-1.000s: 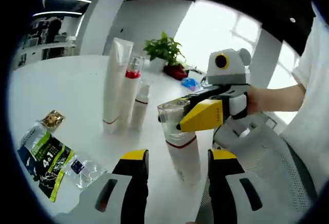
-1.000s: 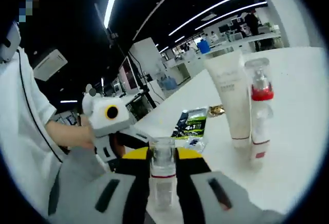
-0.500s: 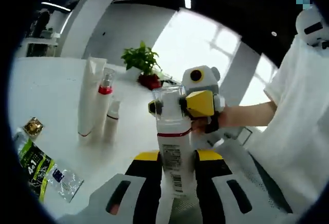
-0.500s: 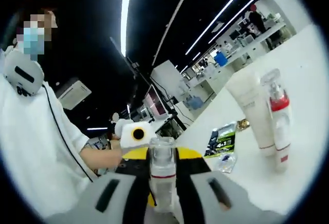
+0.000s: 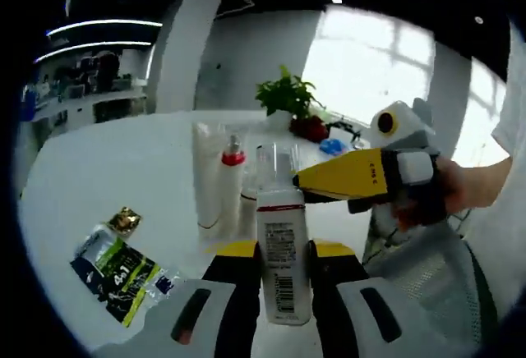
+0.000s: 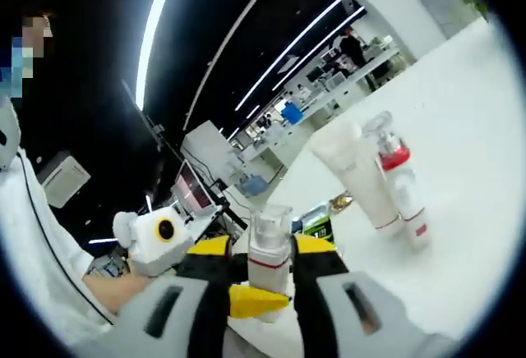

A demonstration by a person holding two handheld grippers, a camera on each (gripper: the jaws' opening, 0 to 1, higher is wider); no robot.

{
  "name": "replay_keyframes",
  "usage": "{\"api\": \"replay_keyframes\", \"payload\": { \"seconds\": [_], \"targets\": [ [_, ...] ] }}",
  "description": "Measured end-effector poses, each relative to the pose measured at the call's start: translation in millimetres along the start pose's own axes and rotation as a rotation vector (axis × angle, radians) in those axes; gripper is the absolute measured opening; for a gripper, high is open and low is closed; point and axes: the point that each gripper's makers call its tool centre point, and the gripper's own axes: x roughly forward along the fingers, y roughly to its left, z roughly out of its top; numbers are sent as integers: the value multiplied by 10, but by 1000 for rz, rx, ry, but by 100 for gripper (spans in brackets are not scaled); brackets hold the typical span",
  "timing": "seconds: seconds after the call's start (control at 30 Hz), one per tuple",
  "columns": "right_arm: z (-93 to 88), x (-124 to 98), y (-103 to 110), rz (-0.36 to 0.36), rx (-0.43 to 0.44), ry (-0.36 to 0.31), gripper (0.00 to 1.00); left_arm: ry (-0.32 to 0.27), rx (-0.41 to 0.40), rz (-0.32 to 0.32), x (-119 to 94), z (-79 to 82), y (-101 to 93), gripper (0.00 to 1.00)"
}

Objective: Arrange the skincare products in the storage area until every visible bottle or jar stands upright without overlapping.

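A white bottle (image 5: 282,280) with a red band and a clear cap stands upright between my left gripper's (image 5: 283,251) jaws, which are shut on its body. In the right gripper view the same bottle's (image 6: 269,253) cap rises between my right gripper's (image 6: 263,247) jaws, which stand open with a gap on each side. The right gripper (image 5: 341,179) reaches in from the right beside the cap. A white tube (image 5: 205,176) and a pump bottle with a red collar (image 5: 232,184) stand upright together on the white table (image 5: 115,161). They show again as the tube (image 6: 355,176) and the pump bottle (image 6: 400,184).
Sachets (image 5: 123,269) and a small gold packet (image 5: 125,220) lie flat on the table at the left. A potted plant (image 5: 288,95) stands at the far edge. A grey mesh chair (image 5: 427,280) is at the right. A person's hand (image 5: 460,190) holds the right gripper.
The right gripper's jaws have spread apart from the bottle's cap. The left gripper stays shut on the bottle and has carried it lower, toward the tube and pump bottle.
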Motion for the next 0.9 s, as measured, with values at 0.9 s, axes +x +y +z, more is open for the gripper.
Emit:
{"api": "replay_keyframes", "payload": {
  "seconds": [0.9],
  "targets": [
    [446,-356,872,536,-37,-29,18,-140,-270,-625,-440,447,-844,24]
  ]
}}
